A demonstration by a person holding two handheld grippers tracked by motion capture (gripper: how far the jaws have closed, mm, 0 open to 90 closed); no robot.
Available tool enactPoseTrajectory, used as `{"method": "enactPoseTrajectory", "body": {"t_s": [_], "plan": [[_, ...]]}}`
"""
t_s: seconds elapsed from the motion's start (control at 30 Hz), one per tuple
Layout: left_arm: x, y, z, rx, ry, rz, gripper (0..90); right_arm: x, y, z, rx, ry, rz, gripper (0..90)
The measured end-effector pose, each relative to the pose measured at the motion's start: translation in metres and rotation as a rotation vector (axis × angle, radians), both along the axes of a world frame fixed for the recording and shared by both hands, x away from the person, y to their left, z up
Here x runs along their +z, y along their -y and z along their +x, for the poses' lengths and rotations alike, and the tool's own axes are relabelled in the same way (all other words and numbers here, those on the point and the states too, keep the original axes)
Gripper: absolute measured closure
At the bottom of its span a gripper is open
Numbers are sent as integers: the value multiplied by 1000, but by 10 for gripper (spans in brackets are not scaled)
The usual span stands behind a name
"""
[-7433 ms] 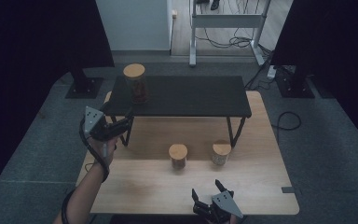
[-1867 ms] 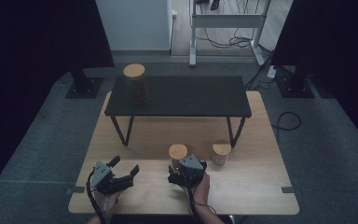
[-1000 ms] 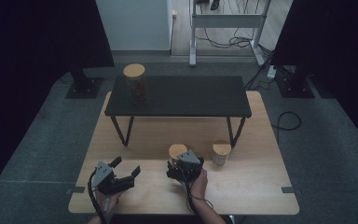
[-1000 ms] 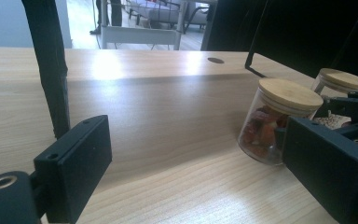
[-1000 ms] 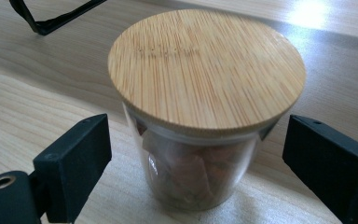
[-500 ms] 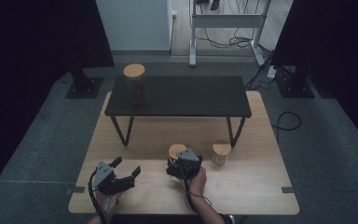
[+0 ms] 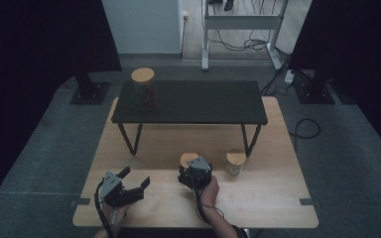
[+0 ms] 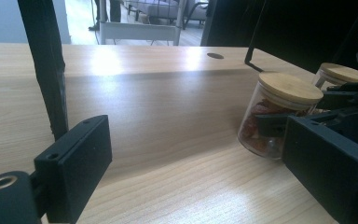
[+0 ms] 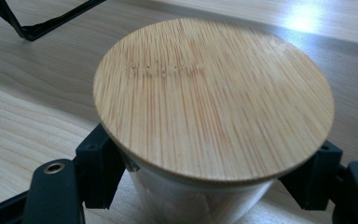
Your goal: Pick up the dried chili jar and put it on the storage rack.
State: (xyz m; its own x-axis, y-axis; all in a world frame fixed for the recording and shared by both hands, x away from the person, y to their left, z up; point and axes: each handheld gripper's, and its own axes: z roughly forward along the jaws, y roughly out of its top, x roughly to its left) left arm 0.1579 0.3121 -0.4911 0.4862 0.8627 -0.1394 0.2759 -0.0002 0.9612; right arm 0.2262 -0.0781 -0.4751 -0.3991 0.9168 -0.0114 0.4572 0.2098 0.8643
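Note:
A glass jar with a bamboo lid (image 7: 188, 159) stands on the wooden table (image 7: 258, 198), in front of the low black table. My right gripper (image 7: 194, 171) reaches it from the near side. Its jaws have just been closing and now press on the glass under the lid (image 9: 214, 98), one pad on each side. The jar holds something reddish (image 8: 275, 116). My left gripper (image 7: 135, 175) rests at the front left, open with nothing between its jaws, pointing toward the jar.
A second lidded jar (image 7: 235, 162) stands just right of the held one, near a leg of the black table (image 7: 193, 101). A third jar (image 7: 144, 89) stands on that table's left end. Dark stands flank the scene.
The left gripper came down from beside the black table to the front left. The right gripper went from the front edge up to the jar. Over the last second both hands barely shift.

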Motion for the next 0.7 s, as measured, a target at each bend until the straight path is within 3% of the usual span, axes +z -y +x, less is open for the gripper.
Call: {"method": "enactPoseTrajectory", "body": {"t_s": [0.7], "plan": [[-1,1,1,-1,-3,7,81,-4,3,-1,3,16,18,257]]}}
